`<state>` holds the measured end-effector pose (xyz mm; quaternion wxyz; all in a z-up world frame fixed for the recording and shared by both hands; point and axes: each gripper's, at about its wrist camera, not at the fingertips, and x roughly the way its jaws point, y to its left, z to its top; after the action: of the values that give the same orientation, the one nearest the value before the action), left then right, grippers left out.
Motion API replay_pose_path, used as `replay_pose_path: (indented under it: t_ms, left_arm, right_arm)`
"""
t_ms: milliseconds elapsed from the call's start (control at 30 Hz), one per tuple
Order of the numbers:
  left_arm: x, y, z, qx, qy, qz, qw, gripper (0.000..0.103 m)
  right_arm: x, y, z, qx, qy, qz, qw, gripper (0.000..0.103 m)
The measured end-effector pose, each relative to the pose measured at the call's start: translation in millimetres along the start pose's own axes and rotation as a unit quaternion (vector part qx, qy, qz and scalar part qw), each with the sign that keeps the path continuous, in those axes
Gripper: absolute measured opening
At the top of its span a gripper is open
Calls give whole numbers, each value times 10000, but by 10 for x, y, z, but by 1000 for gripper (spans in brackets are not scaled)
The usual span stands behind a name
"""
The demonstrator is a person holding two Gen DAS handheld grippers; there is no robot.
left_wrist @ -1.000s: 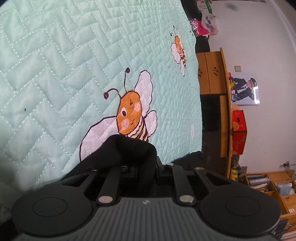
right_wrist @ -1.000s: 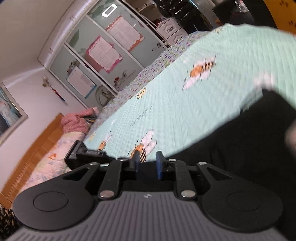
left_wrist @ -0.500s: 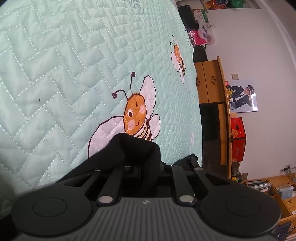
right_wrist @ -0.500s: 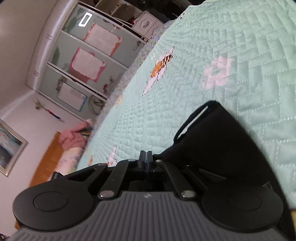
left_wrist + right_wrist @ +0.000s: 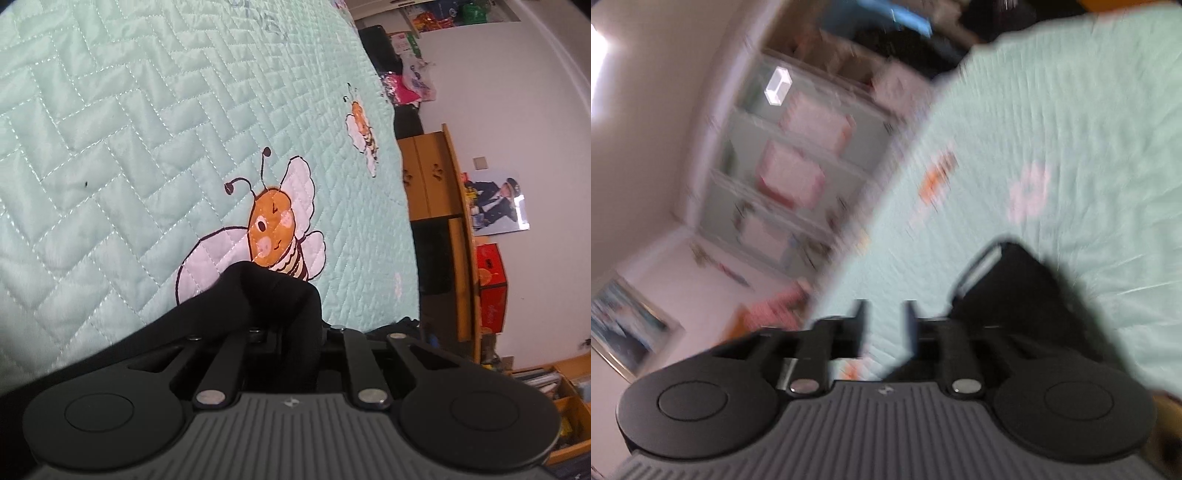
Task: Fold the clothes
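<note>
- the left gripper (image 5: 291, 332) has its fingertips buried under a bunched fold of the black garment (image 5: 266, 295); the pads cannot be seen.
- the garment runs off the left wrist view at 7 o'clock, so its shape cannot be told.
- the right wrist view is smeared throughout; the prints on the quilt (image 5: 1071, 147) are only orange and pink blots.
- the cabinet (image 5: 798, 177) at 10 o'clock is too blurred to read.
- the framed picture (image 5: 620, 332) is cut off at 8 o'clock.

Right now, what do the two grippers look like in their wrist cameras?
The left gripper and the right gripper look alike: a grey ribbed body with a small logo, matte black round housings on both sides, black link bars with silver pivot screws, and short black fingers. No cables or sleeves are visible.
</note>
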<state>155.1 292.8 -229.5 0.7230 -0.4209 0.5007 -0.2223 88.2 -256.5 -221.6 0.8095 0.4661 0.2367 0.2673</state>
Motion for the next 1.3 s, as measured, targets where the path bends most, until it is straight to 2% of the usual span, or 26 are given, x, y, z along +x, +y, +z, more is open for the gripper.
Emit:
replay_pose_path:
  t_ms: [33,67,167,267,433,533,633,767,900,933,967,1067,1200,1233,1267,1300]
  left_arm:
    - [0,-2,-1,-34,-8,24,10000,16]
    - [1,5,-1,-70,-14,30,10000,16]
    - [1,38,-6,-160,-39,10,9999,16]
    - [-7,47,-35,-227,-108,43,9997,16]
    - [-22,40,-55,-324,-146,108,9993,16]
    - [-26,39,-59,-357,-142,120,9992,16]
    - [-31,50,-57,-365,-137,123,9992,16]
    - [-32,52,-54,-381,-126,106,9991,16]
    - [-37,56,-63,-381,-123,96,9992,16]
    - [-40,60,-64,-377,-121,93,9992,16]
    - [-44,67,-62,-378,-116,89,9992,16]
    - [-52,72,-70,-372,-119,86,9992,16]
    - [-55,68,-78,-368,-134,87,9992,16]
    - [-55,63,-82,-367,-139,94,9992,16]
    - [-57,57,-84,-366,-147,109,9992,16]
    - [-58,50,-86,-365,-156,124,9991,16]
  right_arm:
    - [-190,41,23,-97,-115,-84,9999,72]
    - [-379,70,65,-268,-155,-294,9991,78]
    - [-748,-11,244,-552,198,-954,9937,80]
    - [-857,-279,334,-218,716,-1195,9900,80]
    - [-516,-393,403,-98,1502,-851,9849,83]
    - [-286,-388,405,-182,2014,-717,9767,84]
    - [-163,-377,389,-315,2572,-754,9629,86]
    - [-25,-332,449,-351,3208,-586,9447,89]
    - [139,-229,323,-409,3943,-228,9178,93]
    - [152,-207,298,-382,4054,-151,9132,98]
    - [151,-197,288,-292,4098,-59,9117,103]
    - [137,-177,263,-173,4062,42,9136,103]
    - [-1,-57,165,-383,3654,-135,9300,101]
    - [-13,-23,140,-416,3534,-248,9342,94]
    - [-28,3,119,-395,3399,-379,9389,80]
    - [-36,19,100,-334,3257,-512,9435,71]
